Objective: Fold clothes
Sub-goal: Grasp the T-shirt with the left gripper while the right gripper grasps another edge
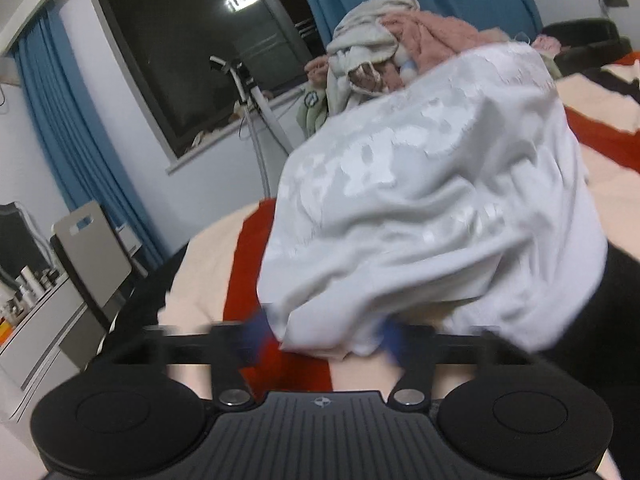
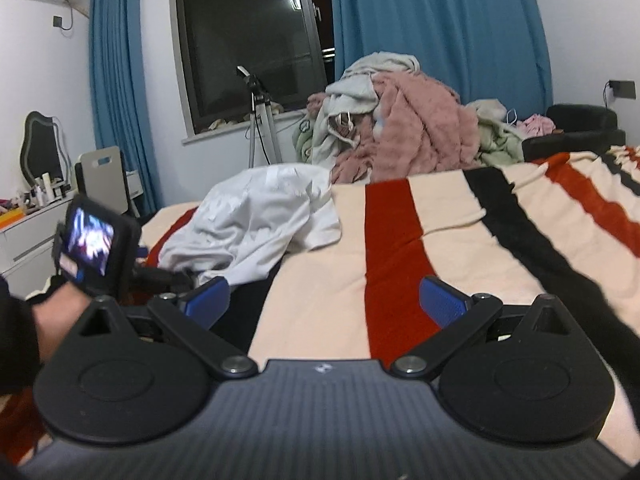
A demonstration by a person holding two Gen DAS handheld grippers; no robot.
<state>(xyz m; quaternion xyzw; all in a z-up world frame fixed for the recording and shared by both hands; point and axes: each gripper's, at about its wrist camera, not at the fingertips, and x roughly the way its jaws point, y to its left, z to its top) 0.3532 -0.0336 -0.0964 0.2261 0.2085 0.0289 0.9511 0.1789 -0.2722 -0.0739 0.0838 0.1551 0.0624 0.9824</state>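
Garment: my left hand-held gripper (image 1: 328, 340) is clenched on a hem fold of the white garment (image 1: 432, 200), which bunches up in front of it, low over the bed (image 2: 440, 220).
Right side: my right hand-held gripper (image 2: 324, 300) is released, fingers (image 2: 442, 300) wide apart, nothing between them, over bare striped blanket.
Step in hand: I judge I am dragging the garment out to spread it before folding.
Doing it well: I'd take a second corner with the right, then pull the two apart until the cloth lies flat.
Edges: the bed's left edge lies just beside the garment; cloth could slide off there.
Open room: broad free blanket to the right; the clothes pile (image 2: 400, 120) crowds the far side.
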